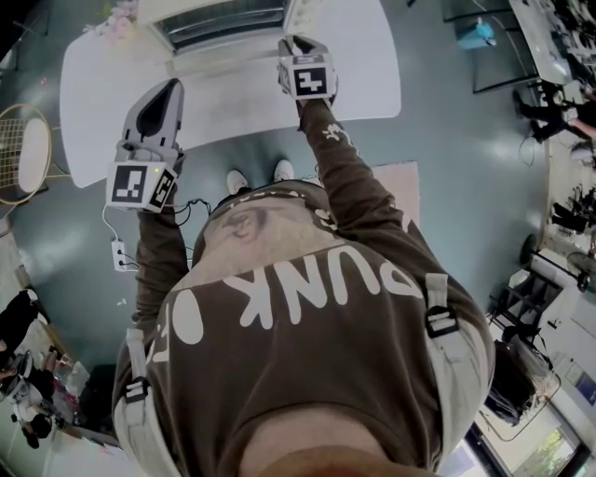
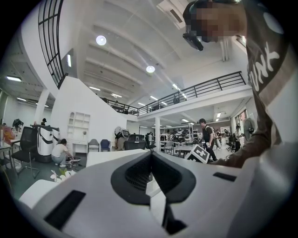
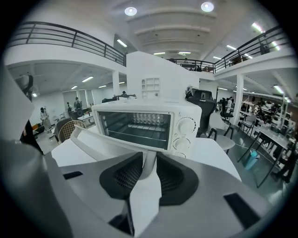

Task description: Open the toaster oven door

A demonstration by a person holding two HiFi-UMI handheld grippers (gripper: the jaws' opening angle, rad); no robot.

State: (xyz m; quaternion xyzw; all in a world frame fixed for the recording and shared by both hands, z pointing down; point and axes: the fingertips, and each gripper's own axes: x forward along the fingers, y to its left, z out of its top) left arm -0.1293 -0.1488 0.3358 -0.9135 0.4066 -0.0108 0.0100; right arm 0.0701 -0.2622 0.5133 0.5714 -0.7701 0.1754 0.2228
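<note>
A white toaster oven point(image 3: 153, 123) stands on a white table point(image 3: 209, 148), its glass door point(image 3: 100, 142) dropped open toward me. In the head view the toaster oven point(image 1: 223, 23) is at the table's far edge. My right gripper point(image 3: 149, 162) reaches to the door's front edge, and the white door handle point(image 3: 148, 158) stands between its pads, which lie close against both sides of it. From above, the right gripper point(image 1: 298, 45) sits just in front of the oven. My left gripper point(image 1: 170, 88) hovers over the table's point(image 1: 121, 74) near left part, jaws together and empty.
Artificial flowers point(image 1: 116, 19) lie at the table's far left corner. A round wicker chair point(image 1: 23, 154) stands left of the table. A power strip point(image 1: 119, 253) with cables lies on the floor by the person's shoes point(image 1: 261, 175). Desks and chairs fill the hall beyond.
</note>
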